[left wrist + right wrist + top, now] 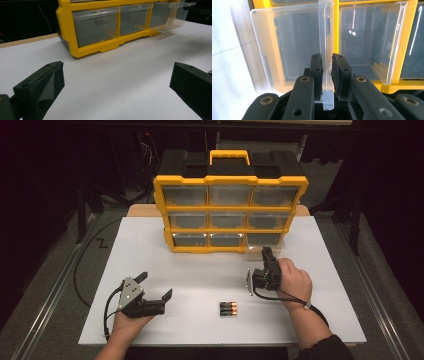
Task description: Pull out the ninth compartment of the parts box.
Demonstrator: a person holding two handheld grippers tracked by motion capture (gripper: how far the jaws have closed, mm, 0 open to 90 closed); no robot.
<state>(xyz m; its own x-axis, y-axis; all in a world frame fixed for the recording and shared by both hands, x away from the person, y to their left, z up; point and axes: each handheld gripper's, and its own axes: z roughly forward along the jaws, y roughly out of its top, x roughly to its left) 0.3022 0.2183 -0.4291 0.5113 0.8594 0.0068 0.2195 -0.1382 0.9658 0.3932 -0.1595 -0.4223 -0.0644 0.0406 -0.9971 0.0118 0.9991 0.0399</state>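
White table [200, 270]: right gripper [326, 62] apparently clamps drawer handle [325, 37].

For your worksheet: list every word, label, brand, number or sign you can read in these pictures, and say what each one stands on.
None can be read.
Batteries: their wrappers show black and orange bands, but any print is too small and blurred.
Yellow organizer: no legible label or brand on its frame or handle.
Clear drawers: no visible markings.

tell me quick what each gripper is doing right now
left gripper: open, holding nothing, low over the table.
right gripper: jaws shut on the handle lip of the clear drawer at the organiser's bottom right.
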